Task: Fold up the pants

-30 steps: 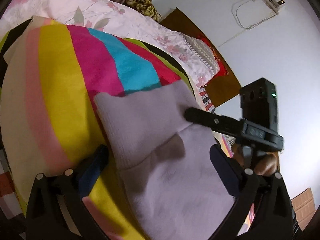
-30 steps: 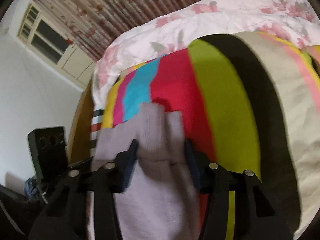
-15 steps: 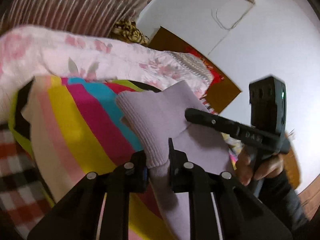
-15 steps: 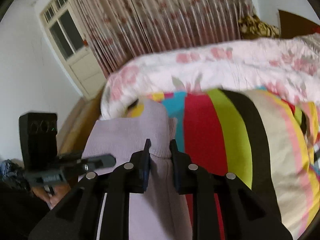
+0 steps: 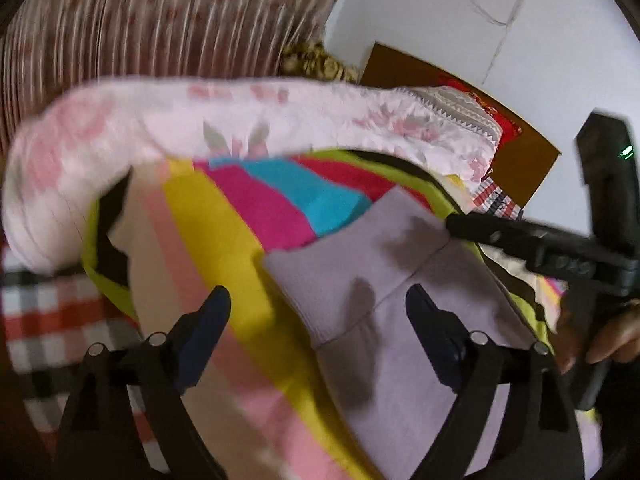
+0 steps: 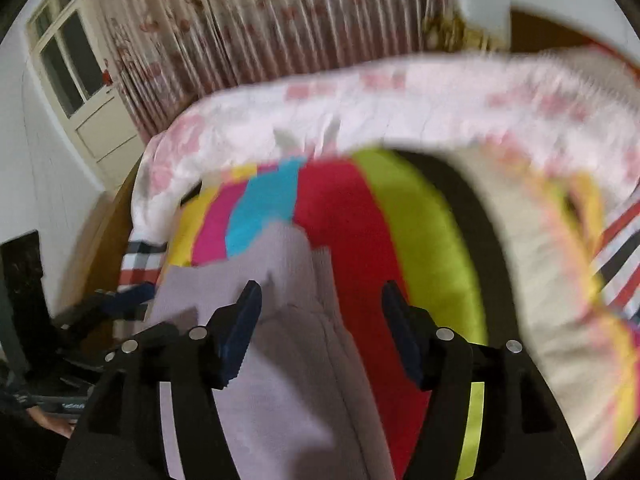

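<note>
The lilac knit pants [image 5: 400, 320] lie on a bright striped blanket [image 5: 224, 240] on the bed, with their ribbed end folded over onto the rest. My left gripper [image 5: 318, 316] is open just above that end, jaws wide apart, holding nothing. In the right wrist view the pants [image 6: 296, 344] lie under my right gripper [image 6: 322, 320], which is also open and empty. The right gripper's body and the hand that holds it show at the right of the left wrist view [image 5: 560, 248].
A pink floral quilt [image 5: 200, 120] is bunched along the far side of the striped blanket. A checked sheet [image 5: 36, 320] shows at the left. Striped curtains [image 6: 280, 20], a white door [image 6: 80, 80] and a wooden headboard [image 5: 460, 112] stand behind the bed.
Half a second ago both grippers were shut on the pants' end and held it up. Now both have opened and the fabric lies flat on the blanket.
</note>
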Motion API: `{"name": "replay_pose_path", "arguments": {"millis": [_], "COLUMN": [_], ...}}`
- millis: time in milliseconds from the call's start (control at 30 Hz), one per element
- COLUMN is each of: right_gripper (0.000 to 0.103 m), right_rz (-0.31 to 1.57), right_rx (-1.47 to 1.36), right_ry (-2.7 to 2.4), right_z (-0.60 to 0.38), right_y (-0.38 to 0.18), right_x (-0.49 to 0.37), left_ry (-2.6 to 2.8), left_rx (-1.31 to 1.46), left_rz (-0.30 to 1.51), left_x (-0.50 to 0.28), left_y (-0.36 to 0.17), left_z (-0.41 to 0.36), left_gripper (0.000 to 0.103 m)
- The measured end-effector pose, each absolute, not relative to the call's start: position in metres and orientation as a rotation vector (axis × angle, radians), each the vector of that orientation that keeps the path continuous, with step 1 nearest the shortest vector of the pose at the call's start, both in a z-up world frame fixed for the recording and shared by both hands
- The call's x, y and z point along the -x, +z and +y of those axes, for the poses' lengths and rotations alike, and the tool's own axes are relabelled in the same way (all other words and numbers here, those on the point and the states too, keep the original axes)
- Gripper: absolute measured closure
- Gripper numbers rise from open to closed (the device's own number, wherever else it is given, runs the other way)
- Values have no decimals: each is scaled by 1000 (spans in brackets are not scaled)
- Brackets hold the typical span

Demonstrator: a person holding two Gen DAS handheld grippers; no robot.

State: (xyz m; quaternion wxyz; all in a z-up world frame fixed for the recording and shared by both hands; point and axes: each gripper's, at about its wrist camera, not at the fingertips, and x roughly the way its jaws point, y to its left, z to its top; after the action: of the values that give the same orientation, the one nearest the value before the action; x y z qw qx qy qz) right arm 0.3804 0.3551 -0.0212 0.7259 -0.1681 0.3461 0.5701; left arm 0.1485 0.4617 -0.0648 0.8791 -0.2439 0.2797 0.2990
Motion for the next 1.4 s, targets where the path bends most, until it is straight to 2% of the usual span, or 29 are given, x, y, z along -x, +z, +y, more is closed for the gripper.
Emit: {"name": "replay_pose_path", "arguments": {"millis": [67,167,200,333,467,700,867,1000,1233,1400], "right_gripper": [42,42,42,44,44,43,43,43,43,40], "right_rz": [781,899,899,909,861,864,920,858,749,627], "right_rx": [403,521,477,354,388,518,493,518,665,934], "right_ry": [1271,1215,1232,1184,1204,1184,1123,1109,1143,1075], "right_z": [356,370,368,353,337,286,235,218,285,328], "right_y": [-27,-70,-73,-54,-36,-39,-54,-54,-61,-91], "right_x": [-373,-375,-379,-389,-363,-303,-267,-229,-204,-192], "left_ry": [643,647,646,656,663,635,594,551,579,601], "left_rx": [475,497,507,501,502,514,553,634,886,877], "left_rz": [610,652,650,650,645,653,673,669,540,571], "left_x": [-153,-158,-156,-145,-141,-139,-139,-131,-69,-49], "left_y": [-66,-76,-77,-76,-75,-75,-82,-88,-82,-79], "left_z": [462,467,467,459,459,456,456,461,486,482], "left_gripper": [14,14,14,14,14,14,14,14,11,7]}}
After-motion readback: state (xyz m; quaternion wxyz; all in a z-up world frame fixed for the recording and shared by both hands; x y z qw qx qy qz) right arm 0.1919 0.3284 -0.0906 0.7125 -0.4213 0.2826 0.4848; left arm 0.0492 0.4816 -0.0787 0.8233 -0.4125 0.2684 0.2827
